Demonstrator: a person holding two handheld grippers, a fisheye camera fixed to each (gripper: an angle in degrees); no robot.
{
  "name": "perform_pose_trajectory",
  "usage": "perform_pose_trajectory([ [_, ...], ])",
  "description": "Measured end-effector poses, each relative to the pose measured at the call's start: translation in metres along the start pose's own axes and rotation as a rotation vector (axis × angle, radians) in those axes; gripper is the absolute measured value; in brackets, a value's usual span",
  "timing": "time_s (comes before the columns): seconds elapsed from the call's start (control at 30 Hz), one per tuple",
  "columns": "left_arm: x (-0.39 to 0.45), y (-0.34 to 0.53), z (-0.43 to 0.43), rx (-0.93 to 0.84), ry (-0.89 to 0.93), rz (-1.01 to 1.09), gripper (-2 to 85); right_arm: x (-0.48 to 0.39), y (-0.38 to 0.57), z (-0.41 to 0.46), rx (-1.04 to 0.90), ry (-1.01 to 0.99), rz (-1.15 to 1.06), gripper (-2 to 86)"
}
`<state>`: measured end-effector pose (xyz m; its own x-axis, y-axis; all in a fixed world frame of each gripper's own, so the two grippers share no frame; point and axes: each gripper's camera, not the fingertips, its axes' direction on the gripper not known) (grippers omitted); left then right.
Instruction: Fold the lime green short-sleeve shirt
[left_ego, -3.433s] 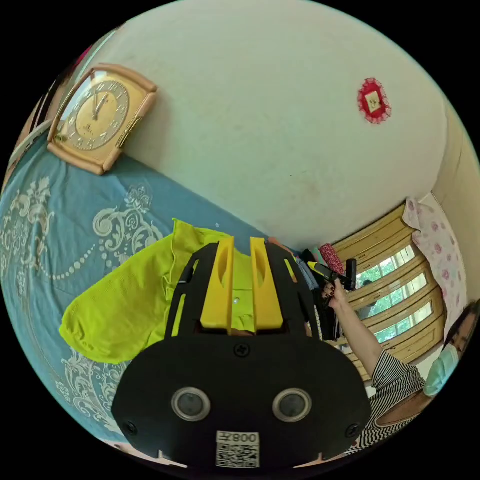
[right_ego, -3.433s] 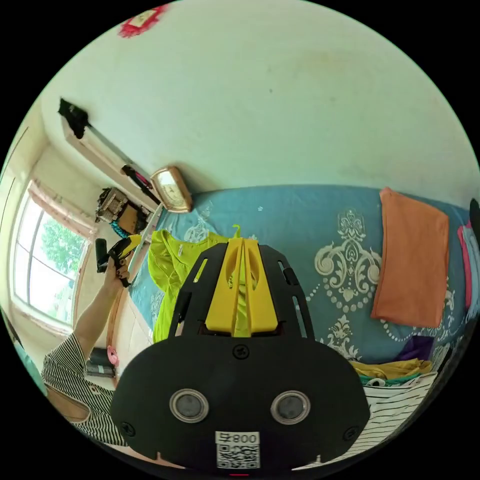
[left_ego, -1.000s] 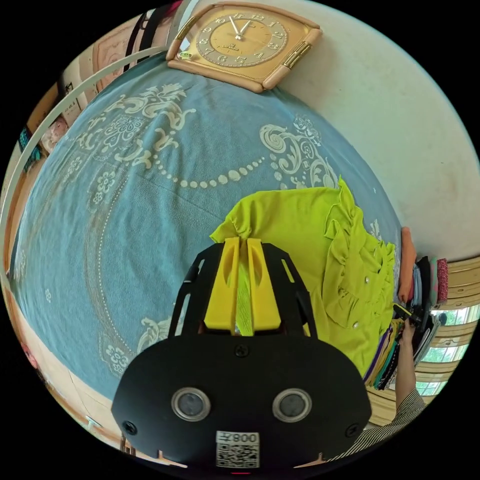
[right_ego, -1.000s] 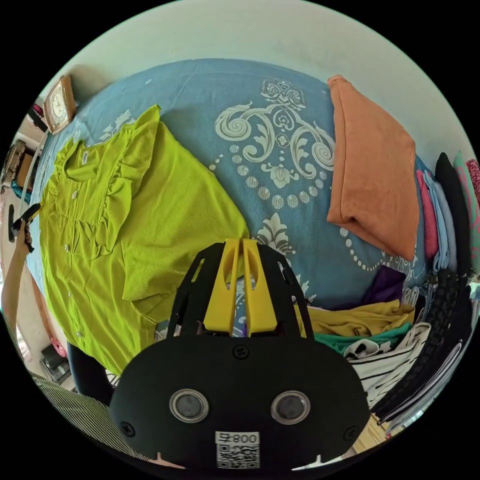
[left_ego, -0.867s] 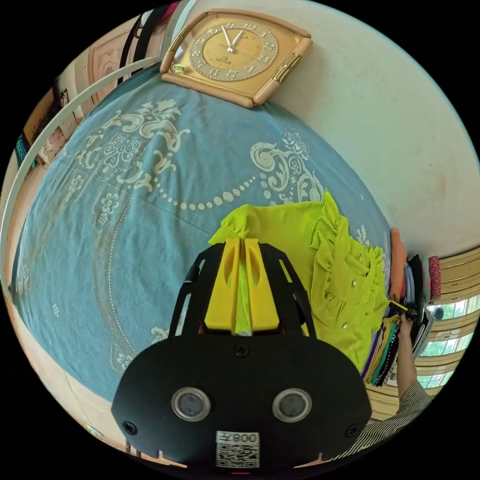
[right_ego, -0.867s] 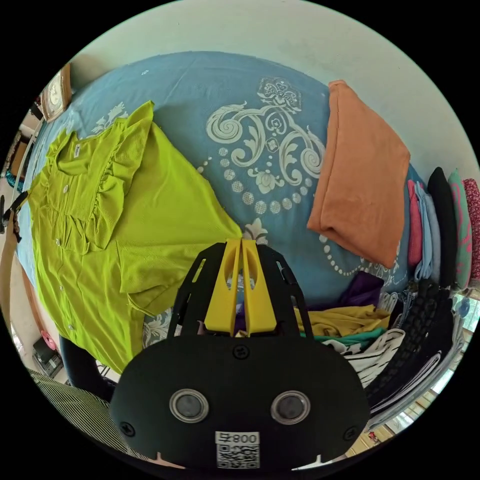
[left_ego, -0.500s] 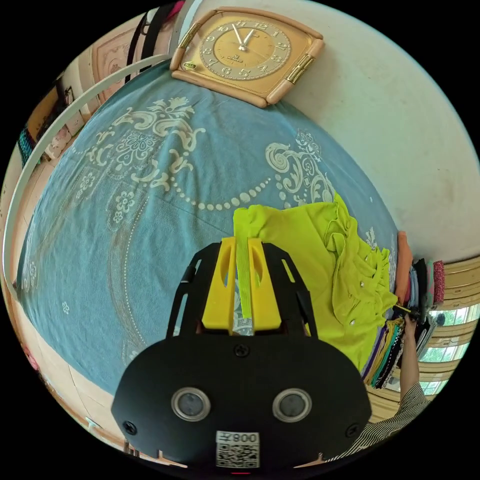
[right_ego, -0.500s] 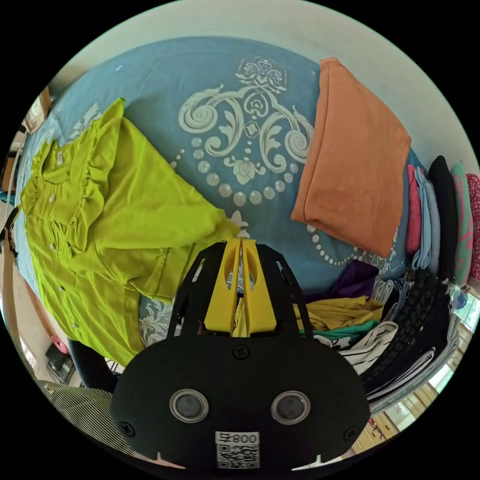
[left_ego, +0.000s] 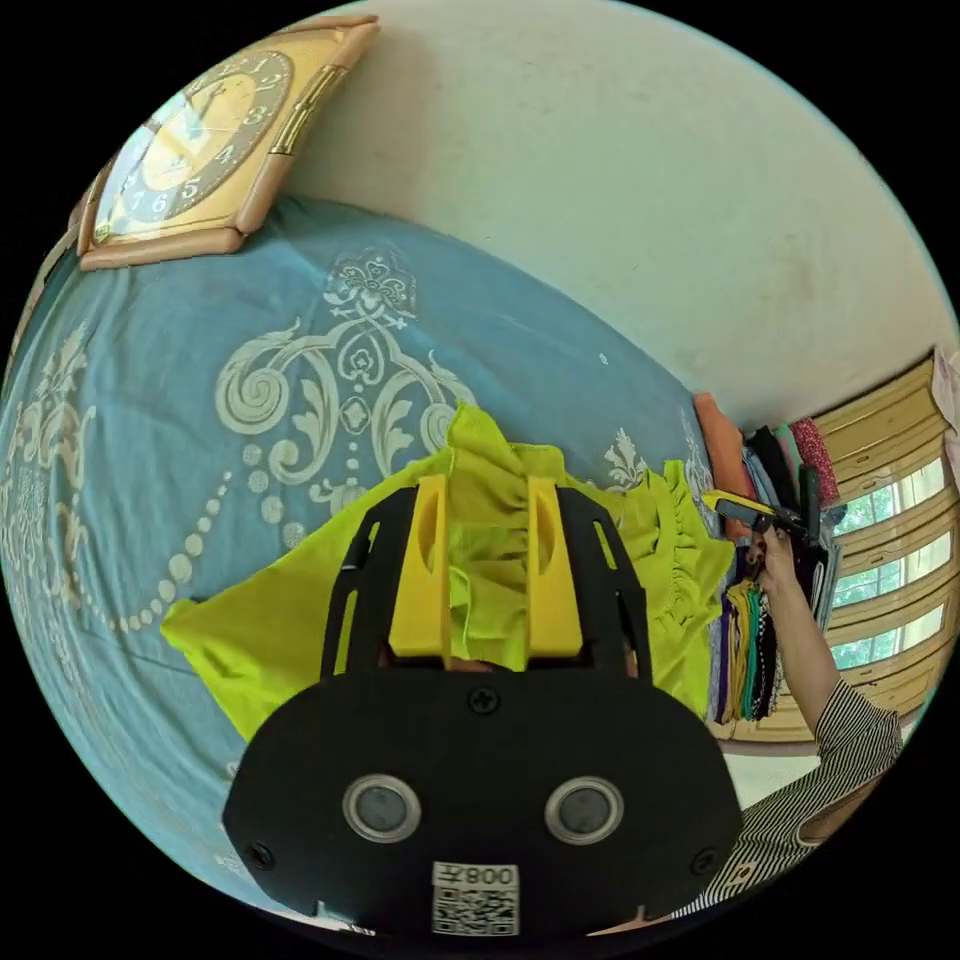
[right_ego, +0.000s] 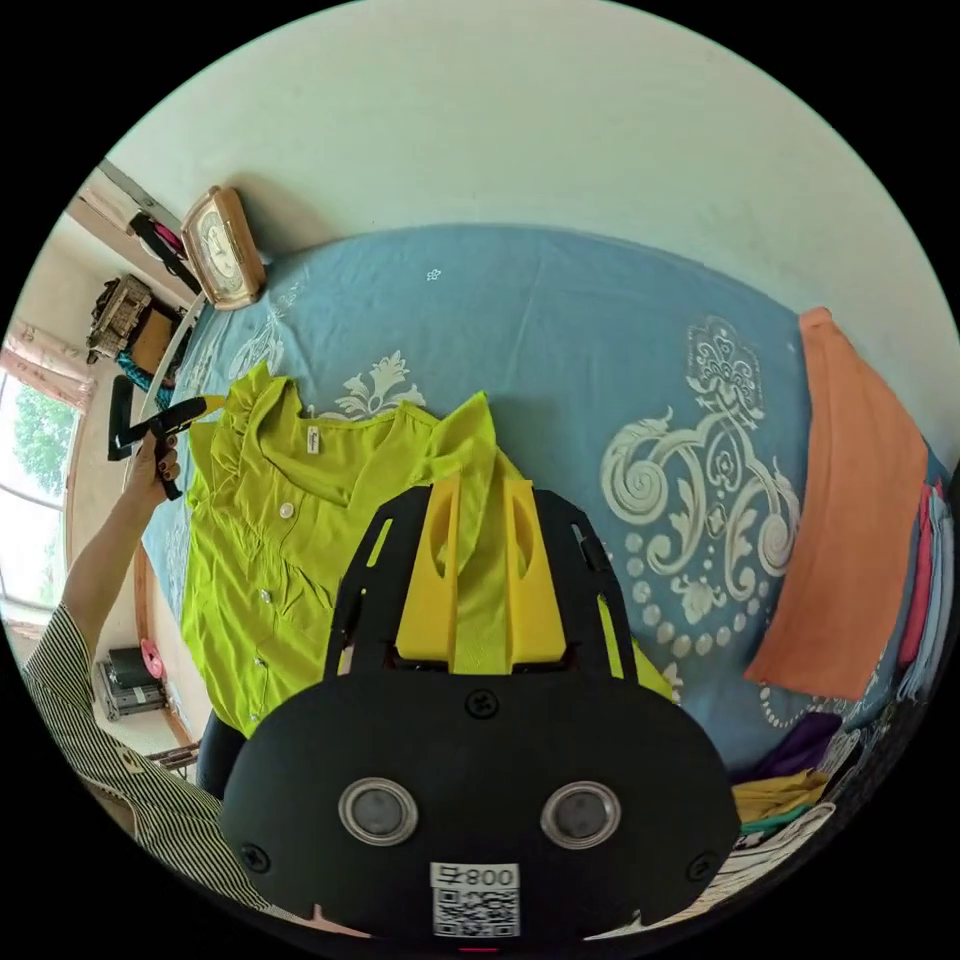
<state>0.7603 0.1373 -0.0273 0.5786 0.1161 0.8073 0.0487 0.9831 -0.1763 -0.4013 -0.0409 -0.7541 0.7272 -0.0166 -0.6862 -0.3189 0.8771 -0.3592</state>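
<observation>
The lime green shirt (left_ego: 270, 620) lies spread on the blue patterned bedspread (left_ego: 150, 400), front side up, with its buttons and collar (right_ego: 300, 450) showing. My left gripper (left_ego: 487, 485) is open, its jaws wide apart around a ruffled sleeve (left_ego: 490, 470). My right gripper (right_ego: 482, 485) is open over the other ruffled sleeve (right_ego: 478, 420), and green cloth shows in the gap between its jaws. Whether either pair of jaws touches the cloth is unclear. A hand (right_ego: 155, 465) holds the left gripper at the shirt's far shoulder.
A folded orange cloth (right_ego: 850, 540) lies on the bedspread (right_ego: 560, 330) to the right. Stacked clothes (left_ego: 745, 640) sit at the bed's edge. A gold clock (left_ego: 190, 150) leans on the pale wall. The person's striped sleeve (right_ego: 90, 700) and a window (left_ego: 880, 580) show.
Both grippers were shut on the shirt's lower corners and spread it on the bed. They have let go, opened, and moved up to the two sleeves.
</observation>
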Motion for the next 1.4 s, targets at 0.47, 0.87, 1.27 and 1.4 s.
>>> perform_pose_trajectory([
  [0.47,-0.002,-0.004,-0.015,0.19,0.019,0.009,2.1,0.03,0.031,-0.015,0.214,-0.039,-0.012,1.0],
  [0.87,-0.045,0.103,-0.078,0.224,0.012,-0.046,9.0,0.07,0.1,-0.024,0.175,-0.058,0.07,5.8],
  [1.27,-0.085,0.222,-0.086,0.07,-0.198,-0.224,1.0,0.033,0.294,0.031,-0.056,0.167,0.038,3.4],
  [1.4,-0.086,0.237,-0.091,0.058,-0.26,-0.194,0.5,0.042,0.301,0.036,-0.061,0.157,0.04,1.6],
])
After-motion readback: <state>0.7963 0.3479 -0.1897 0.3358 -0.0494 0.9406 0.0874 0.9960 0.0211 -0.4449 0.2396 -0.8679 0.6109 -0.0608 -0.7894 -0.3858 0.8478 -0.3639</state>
